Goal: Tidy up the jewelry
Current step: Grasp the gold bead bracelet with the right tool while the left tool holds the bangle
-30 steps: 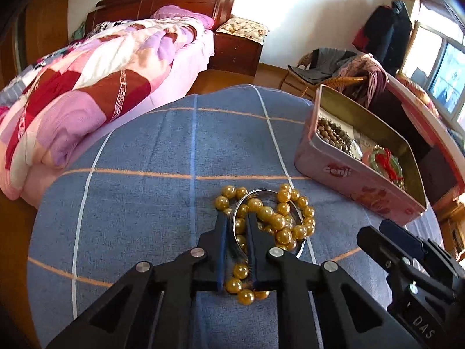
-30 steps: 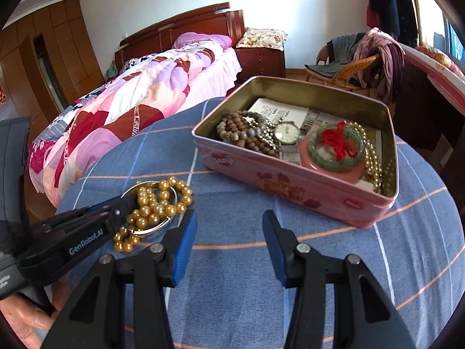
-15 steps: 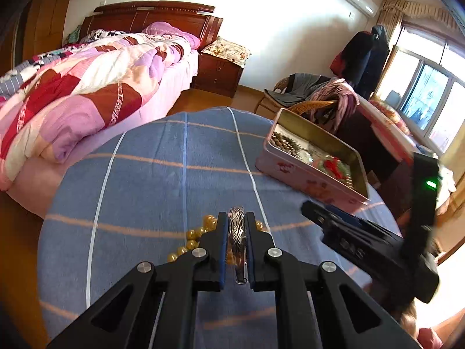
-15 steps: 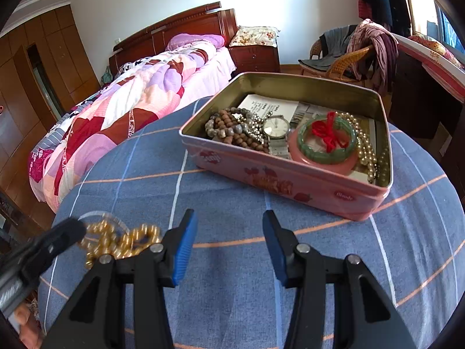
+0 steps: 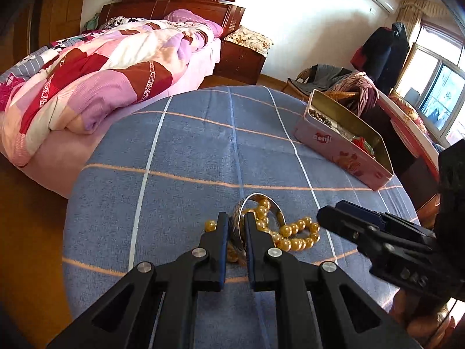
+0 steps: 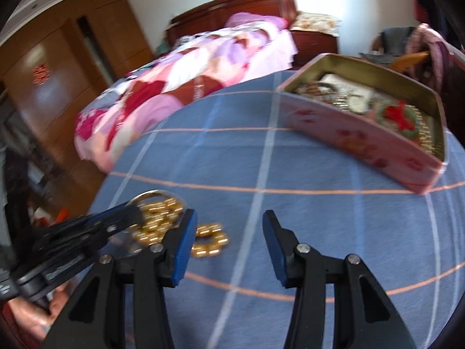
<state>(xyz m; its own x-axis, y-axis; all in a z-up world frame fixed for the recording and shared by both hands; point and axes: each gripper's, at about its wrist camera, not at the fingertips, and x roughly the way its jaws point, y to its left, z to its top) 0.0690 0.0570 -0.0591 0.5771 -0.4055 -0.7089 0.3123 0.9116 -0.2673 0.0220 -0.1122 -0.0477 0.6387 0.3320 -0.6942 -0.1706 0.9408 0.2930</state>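
Observation:
My left gripper (image 5: 234, 220) is shut on the rim of a silver bangle (image 5: 263, 200), tilting it up from the blue checked cloth (image 5: 186, 157). A string of gold beads (image 5: 293, 234) lies through and beside the bangle. In the right wrist view the bangle (image 6: 152, 195) and gold beads (image 6: 209, 240) lie at lower left, with the left gripper (image 6: 130, 213) on them. My right gripper (image 6: 228, 226) is open and empty, just right of the beads. The pink jewelry tin (image 5: 343, 151) stands open at the right, holding bracelets, a watch and a green bangle (image 6: 398, 119).
The round table's edge (image 5: 72, 192) drops off at the left toward a bed with a patchwork quilt (image 5: 87, 69). A wicker chair with clothes (image 5: 345, 84) stands behind the tin. The right gripper's body (image 5: 386, 241) crosses the left wrist view at lower right.
My left gripper has tipped the bangle upright and lifted its rim; the gold beads trail out beside it. My right gripper has swung left toward the beads, still open.

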